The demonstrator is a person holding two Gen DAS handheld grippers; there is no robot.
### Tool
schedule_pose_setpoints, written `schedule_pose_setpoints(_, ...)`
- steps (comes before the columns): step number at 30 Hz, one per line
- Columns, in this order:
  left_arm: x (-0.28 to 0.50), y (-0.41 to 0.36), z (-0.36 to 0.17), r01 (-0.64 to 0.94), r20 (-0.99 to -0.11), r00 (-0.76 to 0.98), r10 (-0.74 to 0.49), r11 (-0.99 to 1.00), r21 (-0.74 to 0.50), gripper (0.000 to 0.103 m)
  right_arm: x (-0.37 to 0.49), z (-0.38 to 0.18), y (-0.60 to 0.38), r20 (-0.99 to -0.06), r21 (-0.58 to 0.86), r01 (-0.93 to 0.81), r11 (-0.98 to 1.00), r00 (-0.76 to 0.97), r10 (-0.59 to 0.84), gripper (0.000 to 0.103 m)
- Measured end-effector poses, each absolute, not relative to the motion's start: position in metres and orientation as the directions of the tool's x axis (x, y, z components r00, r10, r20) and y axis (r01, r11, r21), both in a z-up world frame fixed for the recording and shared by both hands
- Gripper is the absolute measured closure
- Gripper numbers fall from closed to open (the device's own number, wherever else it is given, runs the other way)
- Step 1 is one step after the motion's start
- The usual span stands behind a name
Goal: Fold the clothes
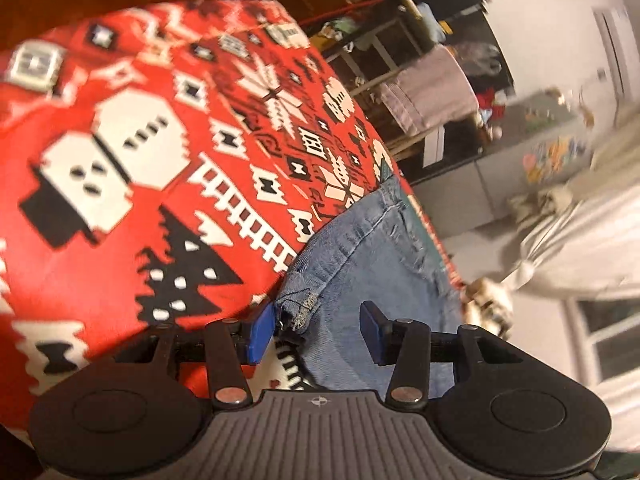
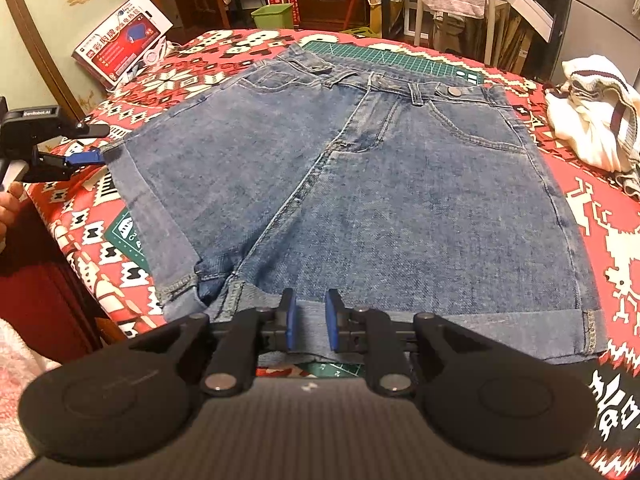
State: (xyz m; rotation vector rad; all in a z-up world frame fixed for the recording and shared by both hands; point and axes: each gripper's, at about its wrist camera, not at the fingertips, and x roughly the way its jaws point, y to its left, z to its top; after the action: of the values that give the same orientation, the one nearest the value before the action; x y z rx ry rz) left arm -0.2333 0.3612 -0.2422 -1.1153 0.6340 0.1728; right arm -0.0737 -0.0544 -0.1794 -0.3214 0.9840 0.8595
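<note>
The left gripper (image 1: pixel 316 334) sits low in the centre of its own wrist view, its blue-padded fingers (image 1: pixel 260 336) spread wide apart; in the right wrist view it enters from the left edge, mid-height, pointing right, with a hand (image 2: pixel 8 208) just below it at the frame's edge; the right gripper (image 2: pixel 310 326) lies at lower centre, its blue pads (image 2: pixel 291 326) parted by a narrow gap.

We see a table under a red patterned cloth (image 2: pixel 624 208). On it lie a green cutting mat (image 2: pixel 384 58), spread denim shorts (image 2: pixel 360 184), a crumpled white garment (image 2: pixel 592 120) and a printed box (image 2: pixel 120 44).
</note>
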Motion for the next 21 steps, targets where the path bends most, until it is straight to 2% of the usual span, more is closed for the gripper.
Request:
schedule_pose_setpoints(6, -0.2342, 0.3653, -0.2479, -0.444, -0.524, 0.837, -0.160, 0.363, -0.819, 0.059, -0.0715, -0.1805, -0.0560, -0.830, 0.138, -0.753, 0.643, 0.266, 0.490, 0.083)
schedule_pose_setpoints(9, -0.2291, 0.3650, -0.2512, -0.428, -0.496, 0.849, -0.179, 0.316, -0.847, 0.059, -0.0709, -0.1807, -0.0566, -0.829, 0.141, -0.752, 0.644, 0.266, 0.492, 0.083)
schedule_pose_setpoints(15, -0.2280, 0.3568, -0.2519, -0.420, -0.497, 0.840, -0.218, 0.320, -0.849, 0.059, -0.0703, -0.1819, -0.0574, -0.828, 0.148, -0.746, 0.649, 0.266, 0.494, 0.082)
schedule_pose_setpoints(19, -0.2312, 0.3624, -0.2489, -0.452, -0.511, 0.852, -0.119, 0.326, -0.830, 0.060, -0.0686, -0.1834, -0.0570, -0.828, 0.150, -0.746, 0.649, 0.264, 0.495, 0.082)
schedule_pose_setpoints(21, -0.2304, 0.3656, -0.2490, -0.452, -0.504, 0.857, -0.107, 0.315, -0.835, 0.064, -0.0685, -0.1833, -0.0570, -0.827, 0.150, -0.745, 0.650, 0.265, 0.495, 0.082)
